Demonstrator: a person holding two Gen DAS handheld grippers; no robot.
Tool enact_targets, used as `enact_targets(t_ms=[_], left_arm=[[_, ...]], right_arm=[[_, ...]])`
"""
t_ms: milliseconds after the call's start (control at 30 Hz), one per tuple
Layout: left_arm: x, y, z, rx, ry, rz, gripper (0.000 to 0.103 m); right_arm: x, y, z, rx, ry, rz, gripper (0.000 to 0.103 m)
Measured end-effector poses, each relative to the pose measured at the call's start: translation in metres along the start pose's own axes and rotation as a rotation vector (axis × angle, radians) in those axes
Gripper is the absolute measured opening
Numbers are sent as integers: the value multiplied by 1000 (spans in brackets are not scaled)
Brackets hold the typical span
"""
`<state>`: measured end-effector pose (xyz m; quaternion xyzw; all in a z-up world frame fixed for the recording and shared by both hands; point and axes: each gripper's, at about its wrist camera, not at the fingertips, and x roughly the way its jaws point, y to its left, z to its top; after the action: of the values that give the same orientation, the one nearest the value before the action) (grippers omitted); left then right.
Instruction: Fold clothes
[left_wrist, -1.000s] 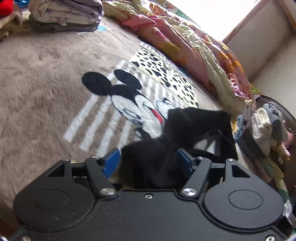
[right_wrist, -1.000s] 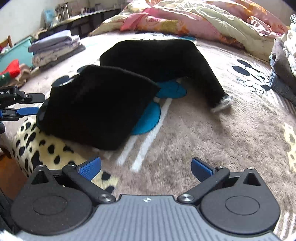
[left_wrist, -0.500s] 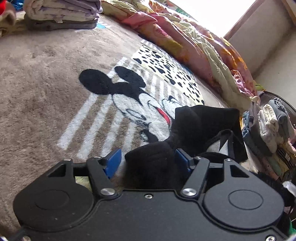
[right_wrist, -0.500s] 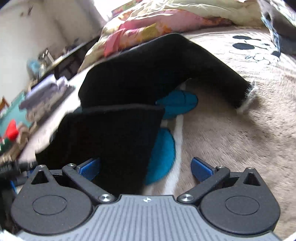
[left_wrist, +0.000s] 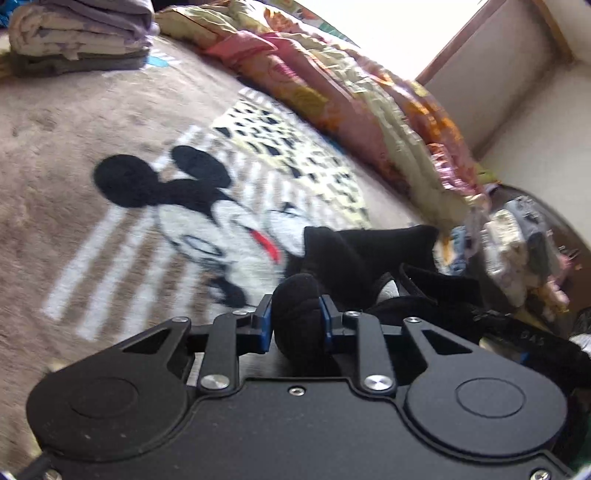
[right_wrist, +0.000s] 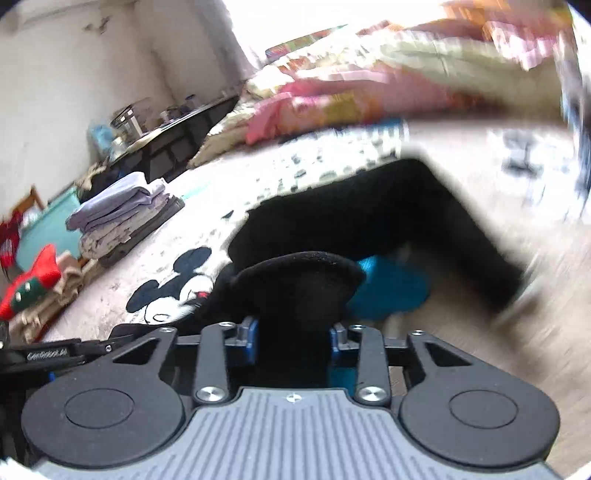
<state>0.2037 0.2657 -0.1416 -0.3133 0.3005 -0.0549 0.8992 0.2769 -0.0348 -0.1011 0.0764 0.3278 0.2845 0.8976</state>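
Both claws tilt down toward the bed: the left claw and the right claw are each closing on a bunched fold of the black garment, which lies on the blanket. Only the right view shows the left claw's side and the garment's long sleeve; only the left shows a clothes pile beside the bed.

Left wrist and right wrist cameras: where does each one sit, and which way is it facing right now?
Left wrist: on the left tongs, facing across the Mickey Mouse blanket toward the floral quilt; its blue pads pinch the black garment.
Right wrist: on the right tongs, facing the folded stack, also closing on black cloth.
Shared: garment, blanket, quilt, stack.
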Motion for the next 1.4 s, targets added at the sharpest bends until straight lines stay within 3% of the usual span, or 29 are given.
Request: enact_targets(t_ms=[100,300,367,400,433,600,767,867,967,1100,1200,1267,1300,1333,1400], left_arm=[[3,-6,-4,-31,18,-60,23],[3,1,-8,-88,38,-21,23],[2,7,-8,-98,23,32,23],[1,11,-8,-113,10,54,23],[-2,14,-8,-126,-4,69,22],[-27,26,3,-156,-156,134,17],[-57,62,17,-269,-300,262,17],[-55,82,17,-343,-268,269,17],[-50,84,15,-327,-246,299,17],[-50,90,16,-347,-241,283,17],[-48,94,18,-359,-227,274,17],[-46,94,19,-357,-222,272,18],[-45,94,20,-356,-220,272,18],[-44,93,21,-355,-219,271,18],[-43,93,23,-357,-220,267,18]], right_arm=[[-39,1,28,-76,-14,-38,28],[-105,10,62,-177,-44,-129,28],[-110,9,57,-192,-38,-157,45],[-107,5,51,-183,-31,-163,63],[-103,-4,43,-141,-19,-154,72],[-62,-62,-18,286,111,12,73],[-26,-74,-66,424,157,46,65],[-15,-74,-74,451,100,54,64],[-3,-67,-66,427,59,34,64],[19,-67,-53,385,10,17,64],[35,-77,-49,443,-41,39,63],[47,-77,-43,476,-46,64,54],[53,-77,-40,490,-39,86,33],[56,-78,-38,501,-33,103,24],[55,-75,-34,509,-45,129,18]])
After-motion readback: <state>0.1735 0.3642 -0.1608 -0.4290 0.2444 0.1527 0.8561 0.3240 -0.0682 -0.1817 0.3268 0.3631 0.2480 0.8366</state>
